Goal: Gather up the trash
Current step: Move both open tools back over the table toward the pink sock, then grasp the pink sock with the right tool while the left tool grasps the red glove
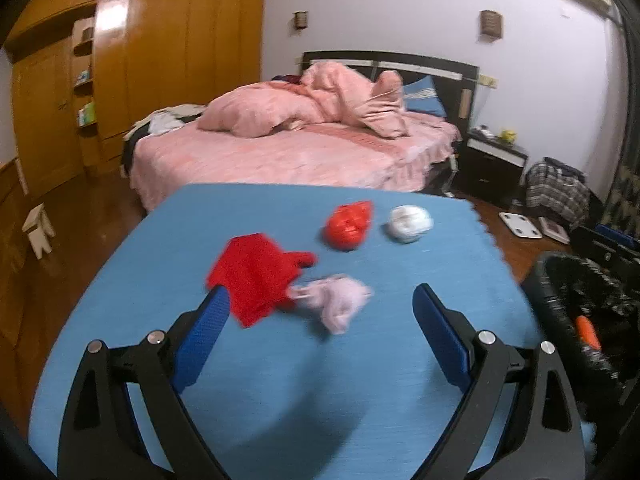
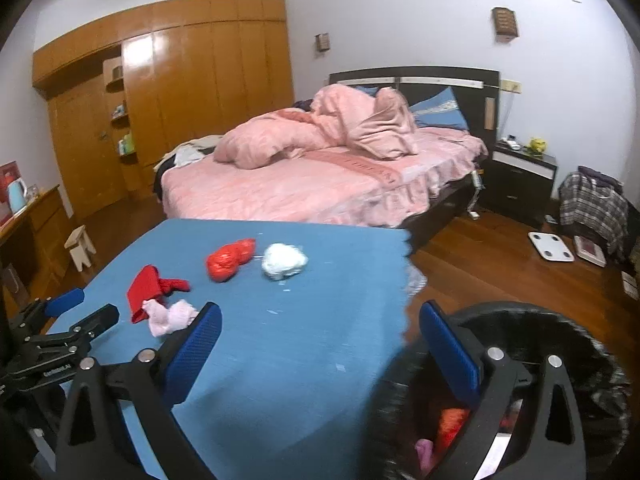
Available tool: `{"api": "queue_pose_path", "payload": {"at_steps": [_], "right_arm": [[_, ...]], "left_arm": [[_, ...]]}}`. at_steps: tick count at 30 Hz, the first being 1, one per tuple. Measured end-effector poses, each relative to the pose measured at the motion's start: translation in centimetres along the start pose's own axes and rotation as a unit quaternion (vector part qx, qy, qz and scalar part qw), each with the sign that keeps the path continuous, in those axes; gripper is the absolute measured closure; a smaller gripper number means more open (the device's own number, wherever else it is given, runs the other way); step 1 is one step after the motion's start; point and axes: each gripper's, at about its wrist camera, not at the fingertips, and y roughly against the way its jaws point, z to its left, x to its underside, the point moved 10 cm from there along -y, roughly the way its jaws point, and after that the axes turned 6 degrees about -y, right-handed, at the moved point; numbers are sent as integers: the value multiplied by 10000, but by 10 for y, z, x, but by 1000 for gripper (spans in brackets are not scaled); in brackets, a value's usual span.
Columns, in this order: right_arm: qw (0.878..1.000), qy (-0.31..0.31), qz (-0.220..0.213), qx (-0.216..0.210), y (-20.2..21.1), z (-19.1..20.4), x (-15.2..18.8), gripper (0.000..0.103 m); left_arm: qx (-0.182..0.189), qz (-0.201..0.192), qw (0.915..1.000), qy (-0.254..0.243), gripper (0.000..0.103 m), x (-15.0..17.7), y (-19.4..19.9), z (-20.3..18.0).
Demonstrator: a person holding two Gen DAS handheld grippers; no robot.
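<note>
The left tongs hang above the blue desk with their blue pads wide apart and nothing between them. Just ahead of them lie four pieces of trash on the desk. A flat red cloth-like piece lies nearest to the left pad, and a crumpled pale pink tissue touches its right edge. Farther from the tongs, a crumpled red plastic bag and a white paper ball lie side by side, near each other but apart. The right tongs are also wide open and hold nothing; their left pad is over the desk, and their right pad is over the black trash bin that stands beside the right edge of the desk. The bin has a black liner, and some orange and pink things lie inside it, partly hidden by the tongs. In the right wrist view the left tongs show at the left edge of the desk, close to the red piece and the pink tissue. Behind the desk stands a bed with pink covers and a heaped pink quilt, a wooden wardrobe at the left wall, and a dark nightstand at the right of the bed. A white bathroom scale lies on the wooden floor.
</note>
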Motion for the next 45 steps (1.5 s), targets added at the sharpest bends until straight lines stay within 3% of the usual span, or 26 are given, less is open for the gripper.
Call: {"api": "queue_pose_path", "payload": {"at_steps": [9,16,25,35,38,41,43,45], "right_arm": [[9989,142,352,-266,-47,56,18,6],[9970,328,608,-348,-78,92,33,6],[9923,630,909,-562,-103,133,50,6],[9877,719,1270,-563,-128,145,70,7],[9854,740,1396,-638,-132,148,75,15],[9824,805,1495,-780,-134,153,79,32],[9797,873,1546,-934,-133,159,83,48],[9794,880,1540,-959,-133,161,84,54]], "left_arm": [[-345,281,9989,152,13,18,-25,62],[-370,442,9979,299,13,28,-43,93],[-151,653,9964,523,13,39,-53,102],[-56,769,9951,622,17,43,-56,113],[-24,822,9944,666,17,45,-58,114],[-17,847,9943,647,17,46,-60,113],[-17,849,9944,635,18,46,-59,112],[-23,851,9945,618,18,46,-59,112]]}}
